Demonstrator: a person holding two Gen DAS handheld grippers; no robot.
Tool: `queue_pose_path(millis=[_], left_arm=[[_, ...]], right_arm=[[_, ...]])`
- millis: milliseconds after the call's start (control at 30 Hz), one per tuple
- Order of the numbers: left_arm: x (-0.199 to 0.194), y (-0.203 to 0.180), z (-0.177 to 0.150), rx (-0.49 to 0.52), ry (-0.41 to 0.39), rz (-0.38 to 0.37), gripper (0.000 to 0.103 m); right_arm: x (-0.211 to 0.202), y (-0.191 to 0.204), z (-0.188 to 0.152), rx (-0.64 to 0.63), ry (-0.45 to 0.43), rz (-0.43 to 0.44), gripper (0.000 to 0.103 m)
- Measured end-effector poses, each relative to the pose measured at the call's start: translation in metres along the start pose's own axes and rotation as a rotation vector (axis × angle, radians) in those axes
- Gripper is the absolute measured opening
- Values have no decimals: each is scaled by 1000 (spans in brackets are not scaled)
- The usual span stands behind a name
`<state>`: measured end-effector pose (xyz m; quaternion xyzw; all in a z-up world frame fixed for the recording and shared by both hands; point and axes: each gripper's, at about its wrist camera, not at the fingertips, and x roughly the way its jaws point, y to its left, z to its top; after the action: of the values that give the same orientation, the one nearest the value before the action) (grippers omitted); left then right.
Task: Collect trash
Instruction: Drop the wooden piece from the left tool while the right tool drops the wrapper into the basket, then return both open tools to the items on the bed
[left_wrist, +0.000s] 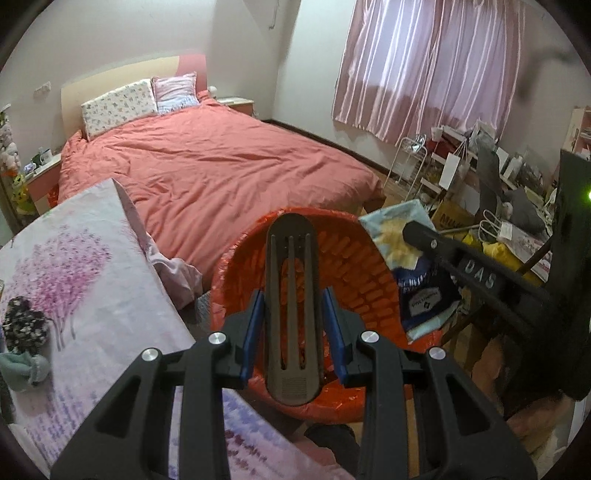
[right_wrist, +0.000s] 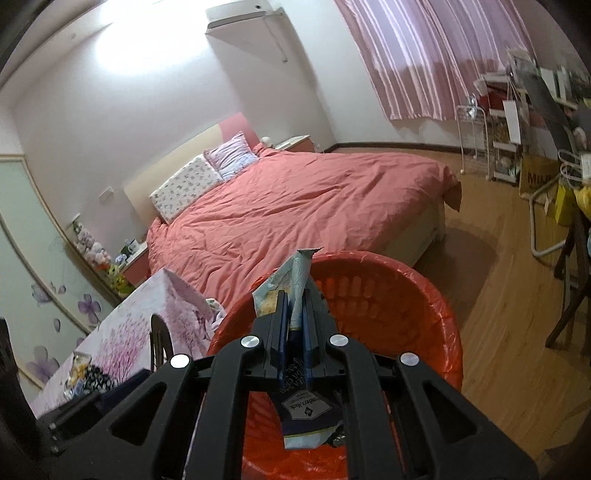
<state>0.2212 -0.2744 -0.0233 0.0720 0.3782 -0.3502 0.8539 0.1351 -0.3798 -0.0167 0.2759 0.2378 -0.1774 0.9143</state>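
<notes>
An orange bin lined with an orange plastic bag stands beside the bed; it also shows in the right wrist view. My left gripper is shut on a dark slotted plastic piece and holds it upright over the bin's opening. My right gripper is shut on a crumpled pale blue snack bag above the bin's near rim. That snack bag and the right gripper's arm also show at the right of the left wrist view.
A table with a pink floral cloth stands left of the bin, with socks on it. A bed with a salmon cover lies behind. Cluttered shelves and bags stand at the right, and a dark chair.
</notes>
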Motion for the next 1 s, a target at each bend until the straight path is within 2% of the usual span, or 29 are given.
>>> queue_pose_path(millis=[67,100,133,200,567,1000], left_arm=[[7,0,0,-4,8,9,40],[10,2,-1,-5,11,22,47],[11,3,-1,-7,12,31,49],[12,9,-3,-16,20,45,50],[-21,45,-19,-61,6,141,57],[-115,113,-57,-155,-71,299,61]], right_arm=[[4,-2,-1,11,16,1,11],[5,-4,-2,13,25,-1,17],[4,-5,-3,13,30,-2,27],[2,-5,-6,11,33,-11,37],[-17,12,-7,-57,20,-52,41],[-36,66,-30,-172,46,7,41]])
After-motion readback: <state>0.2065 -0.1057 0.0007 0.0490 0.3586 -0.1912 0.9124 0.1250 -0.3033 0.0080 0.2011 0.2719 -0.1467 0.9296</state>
